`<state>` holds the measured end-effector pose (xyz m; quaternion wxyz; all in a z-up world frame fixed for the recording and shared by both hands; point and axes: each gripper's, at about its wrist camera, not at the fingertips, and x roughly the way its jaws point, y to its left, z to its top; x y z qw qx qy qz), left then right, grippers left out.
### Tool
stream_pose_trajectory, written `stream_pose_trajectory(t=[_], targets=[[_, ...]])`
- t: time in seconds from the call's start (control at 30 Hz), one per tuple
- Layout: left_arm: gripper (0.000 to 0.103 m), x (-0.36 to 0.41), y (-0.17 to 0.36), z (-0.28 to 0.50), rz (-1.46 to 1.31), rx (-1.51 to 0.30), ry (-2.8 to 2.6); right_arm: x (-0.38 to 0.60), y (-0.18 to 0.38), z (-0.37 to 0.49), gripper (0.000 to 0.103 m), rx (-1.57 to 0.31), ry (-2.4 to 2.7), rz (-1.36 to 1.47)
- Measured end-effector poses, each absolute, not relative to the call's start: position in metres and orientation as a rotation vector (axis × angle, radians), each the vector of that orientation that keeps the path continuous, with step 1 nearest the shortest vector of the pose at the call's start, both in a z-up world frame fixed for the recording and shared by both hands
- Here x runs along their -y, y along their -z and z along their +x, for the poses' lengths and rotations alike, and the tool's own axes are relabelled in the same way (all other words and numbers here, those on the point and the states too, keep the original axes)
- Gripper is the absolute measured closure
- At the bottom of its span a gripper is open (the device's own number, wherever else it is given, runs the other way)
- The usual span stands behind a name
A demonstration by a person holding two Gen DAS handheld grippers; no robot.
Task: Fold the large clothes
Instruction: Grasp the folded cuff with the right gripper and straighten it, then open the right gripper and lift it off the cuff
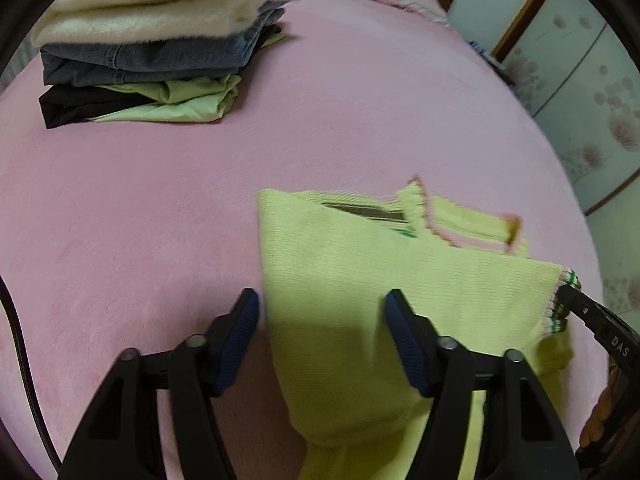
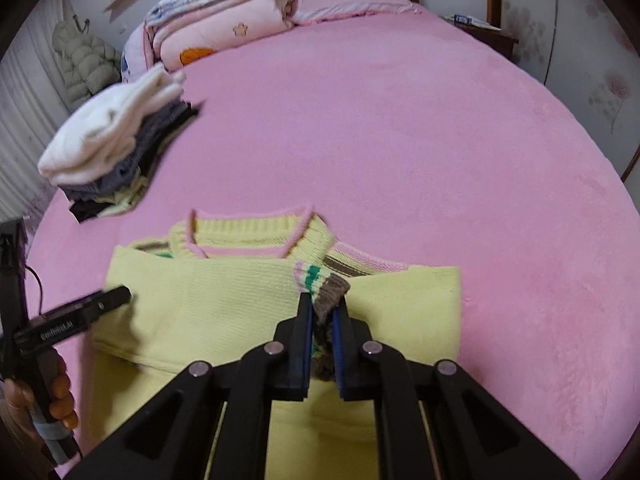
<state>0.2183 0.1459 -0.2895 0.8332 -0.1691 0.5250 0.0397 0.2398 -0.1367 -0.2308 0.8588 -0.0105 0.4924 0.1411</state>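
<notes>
A pale yellow knit sweater with pink collar trim lies on the pink bed; it also shows in the left wrist view. My right gripper is shut on the sweater's striped sleeve cuff and holds it over the sweater's body. In the left wrist view the right gripper pinches the cuff at the right edge. My left gripper is open and empty, hovering above the sweater's left edge. It shows at the left of the right wrist view.
A stack of folded clothes, white on top with grey, black and green below, sits at the far left of the bed; it also shows in the right wrist view. Folded quilts lie by the headboard. A wardrobe stands at the right.
</notes>
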Motion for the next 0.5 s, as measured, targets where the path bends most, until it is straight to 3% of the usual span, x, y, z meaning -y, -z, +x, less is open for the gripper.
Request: stream_pose_trajectory(t=[0.17,0.33,0.5], targets=[[0.064,-0.145,0.296,0.227,-0.342,-1.115,-0.111,0.14,0.257,0.246,0.094,-1.112,-0.272,-0.049],[0.064,-0.136,0.298,0.23,-0.286,-1.122,-0.126,0.143,0.263,0.247,0.088,-1.123,-0.244,-0.028],[0.047,-0.133,0.288,0.231,-0.316,-1.129,-0.114,0.149,0.253,0.242,0.085,-1.113,-0.225,-0.023]])
